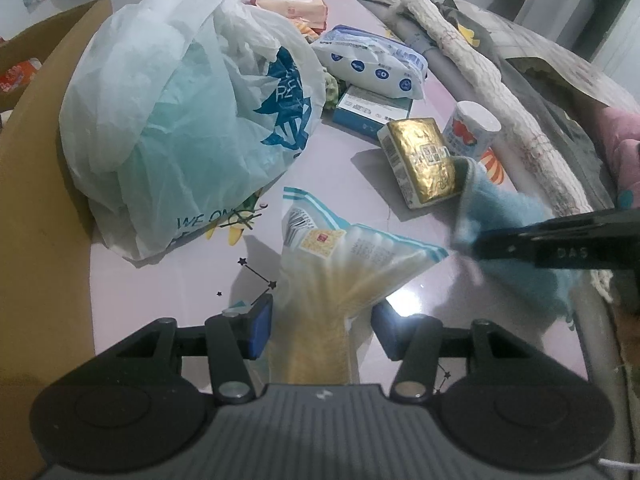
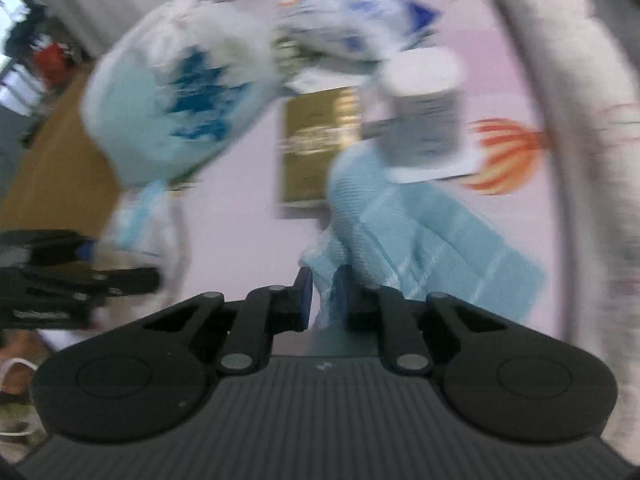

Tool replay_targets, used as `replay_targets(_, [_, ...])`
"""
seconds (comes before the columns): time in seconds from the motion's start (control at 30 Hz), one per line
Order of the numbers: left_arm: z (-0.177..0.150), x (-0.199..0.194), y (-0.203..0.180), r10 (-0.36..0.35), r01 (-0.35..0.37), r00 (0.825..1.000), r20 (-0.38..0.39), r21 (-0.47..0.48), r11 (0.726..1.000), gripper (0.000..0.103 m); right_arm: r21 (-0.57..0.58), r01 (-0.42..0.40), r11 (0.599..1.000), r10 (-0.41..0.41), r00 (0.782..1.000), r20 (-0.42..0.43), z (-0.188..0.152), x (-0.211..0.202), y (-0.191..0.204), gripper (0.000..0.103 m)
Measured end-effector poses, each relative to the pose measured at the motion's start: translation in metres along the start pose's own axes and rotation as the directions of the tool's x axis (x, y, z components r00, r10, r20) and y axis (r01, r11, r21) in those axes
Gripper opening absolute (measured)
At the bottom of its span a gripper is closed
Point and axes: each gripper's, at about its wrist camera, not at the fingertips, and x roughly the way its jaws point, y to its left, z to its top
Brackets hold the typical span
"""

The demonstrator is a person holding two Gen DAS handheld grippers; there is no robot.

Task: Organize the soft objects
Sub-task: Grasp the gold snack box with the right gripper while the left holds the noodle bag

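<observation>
A pale pink table [image 1: 340, 184] was shown from two gripper cameras. The left gripper [image 1: 320, 332] was closed on a clear packet of cotton swabs [image 1: 340, 264], its blue pads pressed against the packet's narrow end while the wider end fanned out over the table. The right gripper [image 2: 324, 300] was clamped on a corner of a light blue towel [image 2: 420, 232], which trailed across the table and was seen against a gold-wrapped box [image 1: 420, 160]; this view was badly blurred. Just beside the gold box a small white can [image 1: 472, 128] was stood. A bulging white plastic bag [image 1: 180, 120] with blue print was set to the left, and behind it blue-and-white [image 1: 372, 64] and pink [image 1: 288, 0] wipe packs were laid. A cream knitted cloth [image 1: 480, 68] was draped along the table's right edge.
</observation>
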Motion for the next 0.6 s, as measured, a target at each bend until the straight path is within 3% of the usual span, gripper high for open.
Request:
replay_targets(0.07, [0.0,0.001,0.0,-0.002,0.002,1.0,-0.002,-0.002,1.0,0.054,-0.003,0.051,0.999,-0.051,0.999,-0.002,-0.001,-0.007,-0.001,0.013])
replay_targets(0.13, [0.0,0.002,0.0,-0.005,0.005,1.0,-0.003,-0.005,1.0,0.054,-0.015,0.026,1.0,-0.025,0.999,0.026,0.002,-0.014,0.005,0.017])
replay_targets(0.23, [0.0,0.002,0.002,-0.009,0.009,1.0,-0.006,-0.012,1.0,0.054,-0.062,-0.078,0.995,0.084,0.992,0.097,0.011,-0.027,0.025,0.045])
replay_targets(0.3, [0.0,0.002,0.003,-0.012,0.012,1.0,-0.008,-0.016,1.0,0.054,-0.083,-0.075,0.994,0.086,0.987,0.136,0.023,-0.027,0.037,0.066])
replay_targets(0.43, [0.001,0.002,0.005,-0.021,0.02,1.0,-0.011,-0.023,1.0,0.054,-0.094,0.006,0.996,0.011,0.984,0.179,0.043,-0.018,0.045,0.071])
replay_targets(0.6, [0.001,0.003,0.005,-0.025,0.024,1.0,-0.014,-0.024,0.999,0.054,-0.091,0.099,0.991,-0.086,0.987,0.138,0.062,0.023,0.04,0.071])
